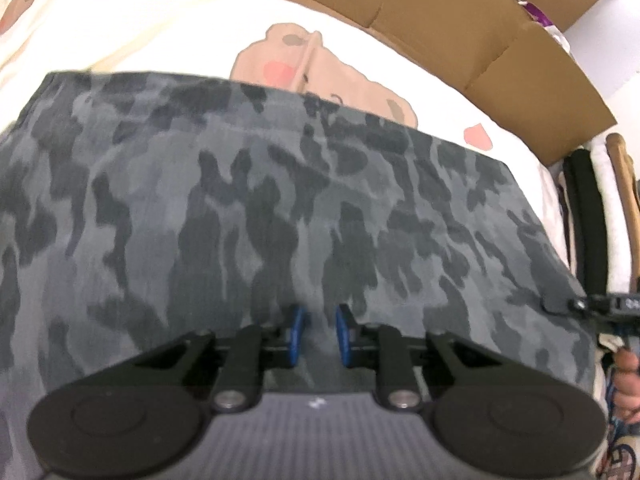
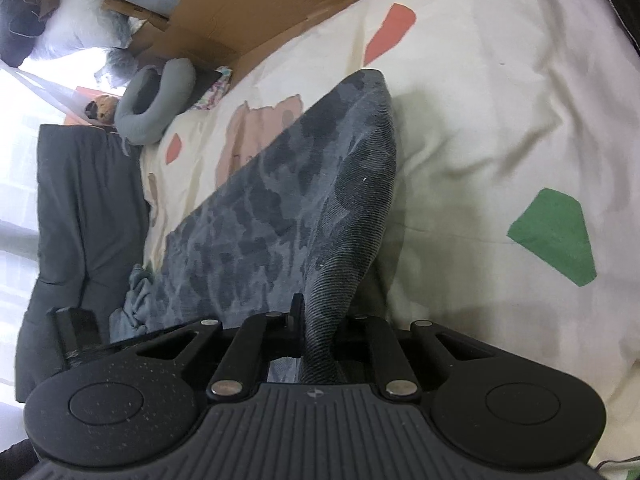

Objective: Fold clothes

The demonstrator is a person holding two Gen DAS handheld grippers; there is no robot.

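Observation:
A grey and black camouflage garment [image 1: 280,200] lies spread over a cream bedsheet [image 1: 160,32] printed with bears and coloured shapes. My left gripper [image 1: 321,334] sits low on its near edge, and a ridge of the cloth stands pinched between the narrow-set blue pads [image 1: 298,334]. In the right wrist view the same garment [image 2: 300,200] rises off the sheet [image 2: 500,120] in a taut fold, and my right gripper [image 2: 320,320] is shut on its near corner. A black part of the right gripper [image 1: 592,304] shows at the garment's right corner, with a hand [image 1: 626,380] below it.
Flattened cardboard [image 1: 440,20] lines the far side of the bed. A grey neck pillow [image 2: 156,100] and a dark folded cushion [image 2: 80,220] lie at the bed's far left end. A wooden chair frame [image 1: 624,200] stands to the right.

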